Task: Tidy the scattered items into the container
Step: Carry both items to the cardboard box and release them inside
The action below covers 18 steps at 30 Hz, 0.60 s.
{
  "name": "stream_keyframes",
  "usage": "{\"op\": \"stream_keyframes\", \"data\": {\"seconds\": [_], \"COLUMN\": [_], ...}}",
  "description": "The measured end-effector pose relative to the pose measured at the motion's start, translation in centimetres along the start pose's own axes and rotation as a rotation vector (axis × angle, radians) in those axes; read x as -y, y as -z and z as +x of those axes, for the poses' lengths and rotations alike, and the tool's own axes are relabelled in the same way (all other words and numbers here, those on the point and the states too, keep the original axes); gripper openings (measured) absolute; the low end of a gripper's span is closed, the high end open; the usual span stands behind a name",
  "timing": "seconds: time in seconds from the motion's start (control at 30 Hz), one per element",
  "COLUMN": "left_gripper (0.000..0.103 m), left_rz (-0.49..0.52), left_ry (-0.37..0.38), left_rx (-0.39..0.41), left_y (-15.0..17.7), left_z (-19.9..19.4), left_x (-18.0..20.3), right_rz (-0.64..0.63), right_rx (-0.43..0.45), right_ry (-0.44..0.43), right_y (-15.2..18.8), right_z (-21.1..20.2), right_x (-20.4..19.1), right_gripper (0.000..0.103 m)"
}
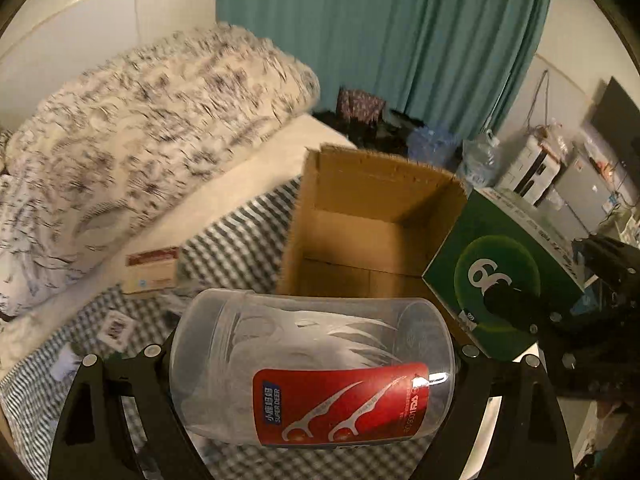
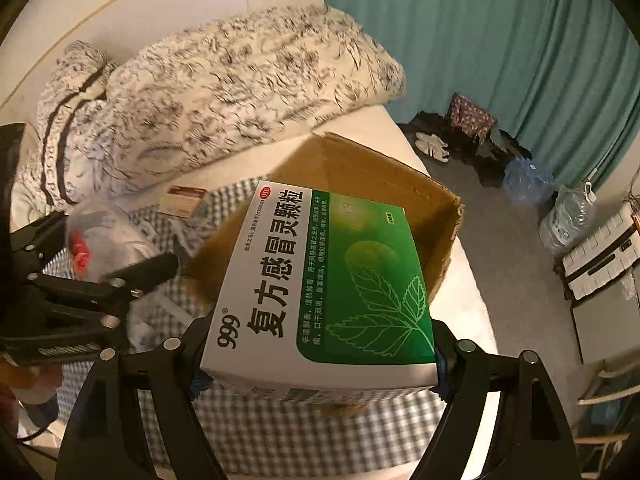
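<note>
My left gripper (image 1: 314,364) is shut on a clear plastic tub of floss picks (image 1: 312,368) with a red label, held sideways above the checked cloth. My right gripper (image 2: 320,356) is shut on a green and white medicine box (image 2: 332,288), which hangs over the near edge of the open cardboard box (image 2: 440,224). In the left wrist view that cardboard box (image 1: 360,232) stands just beyond the tub, and the medicine box (image 1: 500,268) with the right gripper (image 1: 520,312) shows at the right. The floss tub (image 2: 104,240) and left gripper (image 2: 120,276) show at the left of the right wrist view.
A small red and white carton (image 1: 152,272) and a barcode slip (image 1: 116,326) lie on the checked cloth (image 1: 240,236) on the bed. A patterned duvet (image 2: 224,96) is piled behind. Bags and water bottles (image 2: 528,180) sit on the floor by the teal curtain (image 2: 500,40).
</note>
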<state>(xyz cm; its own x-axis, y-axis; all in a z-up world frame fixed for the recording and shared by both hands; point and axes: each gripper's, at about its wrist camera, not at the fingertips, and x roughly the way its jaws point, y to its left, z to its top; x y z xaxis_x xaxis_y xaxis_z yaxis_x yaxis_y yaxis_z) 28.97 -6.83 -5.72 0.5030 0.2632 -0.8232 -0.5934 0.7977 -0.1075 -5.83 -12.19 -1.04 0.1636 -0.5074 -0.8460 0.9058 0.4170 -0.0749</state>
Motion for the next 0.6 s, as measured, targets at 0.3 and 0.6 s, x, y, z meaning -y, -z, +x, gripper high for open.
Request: {"op": "stream_keyframes", "data": {"seconds": [0.3,0.6], "left_gripper": [0.091,0.098], "left_rz": [0.031,0.096], "left_ry": [-0.064,-0.147], "left_rx": [-0.045,-0.081], "left_y": [-0.7,-1.1], "left_z": [6.6,8.2], "left_x": [2.5,3.6], "right_rz": [-0.011,-0.003], "right_rx": [-0.058,-0.034], "right_ry": [-0.057,-0.014], "right_y": [-1.4,-2.6], "right_z": [6.3,7.7], "right_x": [4.2,5.7], "right_gripper": [0.082,0.087]}}
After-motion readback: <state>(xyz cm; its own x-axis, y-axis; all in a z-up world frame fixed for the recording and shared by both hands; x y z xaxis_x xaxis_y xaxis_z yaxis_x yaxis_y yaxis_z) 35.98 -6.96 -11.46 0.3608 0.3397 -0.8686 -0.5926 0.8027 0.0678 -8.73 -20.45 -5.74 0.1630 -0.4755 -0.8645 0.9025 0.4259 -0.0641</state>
